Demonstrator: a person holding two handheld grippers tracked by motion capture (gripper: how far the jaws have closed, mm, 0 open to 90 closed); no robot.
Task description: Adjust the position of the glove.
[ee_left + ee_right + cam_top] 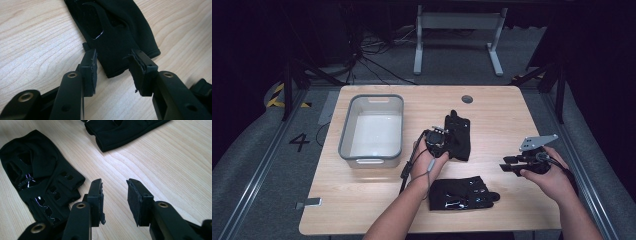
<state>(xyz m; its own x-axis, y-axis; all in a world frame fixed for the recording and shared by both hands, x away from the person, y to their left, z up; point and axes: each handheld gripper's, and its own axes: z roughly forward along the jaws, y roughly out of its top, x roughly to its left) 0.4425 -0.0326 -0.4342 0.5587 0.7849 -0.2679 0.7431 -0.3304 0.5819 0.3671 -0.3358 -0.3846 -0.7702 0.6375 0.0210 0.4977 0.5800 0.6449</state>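
At the left of the high view a grey tub [371,131] stands on the wooden bench [492,115], well apart from both gloves.

Near the middle of that view the left gripper [438,141] hovers at the near end of the far glove [458,136], a black glove whose long axis runs up the frame, cuff toward the person and fingers toward the far edge. In the left gripper view this glove [117,37] fills the upper middle, and its cuff end reaches down into the gap between the jaws. The jaws stand released on either side of that cuff; I cannot tell whether the pads [91,72] touch the cloth.

Below it, in the lower middle of the high view, the near glove [460,193] lies flat with its long axis across the frame, fingers pointing right.

At the right the right gripper [512,164] is held above bare bench, pointing left, its jaws released with nothing between them. In the right gripper view the near glove [37,180] lies at left, just beside the left jaw, and the far glove [120,130] at the top.
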